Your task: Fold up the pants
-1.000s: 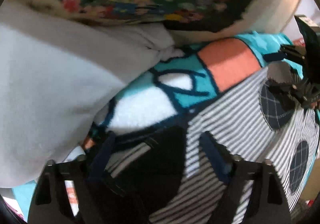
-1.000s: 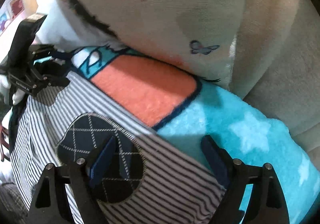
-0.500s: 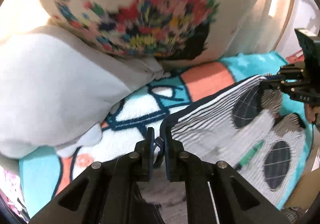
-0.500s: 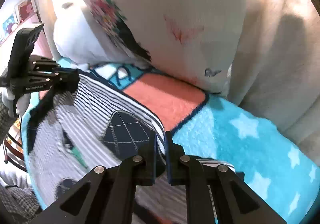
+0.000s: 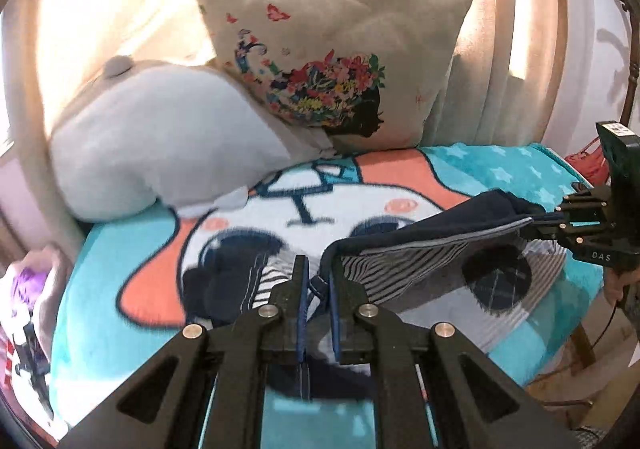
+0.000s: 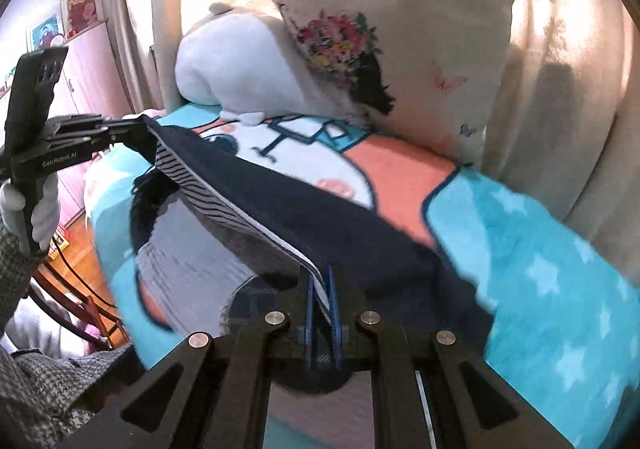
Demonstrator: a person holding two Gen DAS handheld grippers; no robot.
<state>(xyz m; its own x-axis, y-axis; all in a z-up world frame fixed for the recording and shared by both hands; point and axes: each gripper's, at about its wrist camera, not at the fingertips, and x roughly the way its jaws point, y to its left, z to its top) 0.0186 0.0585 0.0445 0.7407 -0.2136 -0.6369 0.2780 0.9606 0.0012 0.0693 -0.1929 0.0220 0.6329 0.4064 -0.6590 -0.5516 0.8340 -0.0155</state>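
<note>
The pants are grey-and-white striped with dark checked round patches and a navy waistband. They hang stretched between both grippers above a teal cartoon blanket. My left gripper is shut on one corner of the waistband. My right gripper is shut on the other corner; the navy band runs taut between them. The right gripper also shows at the right of the left wrist view, and the left gripper at the left of the right wrist view. The lower pants hang down, partly hidden.
A beige flower-print pillow and a white plush toy lean against curtains at the bed's far side. A red thing lies beyond the bed's right edge. The person's checked sleeve and a wooden chair are at left.
Both grippers shut on the waistband corners, then lifted and pulled back from the pillows. The pants rose off the blanket and now hang stretched between the grippers.
</note>
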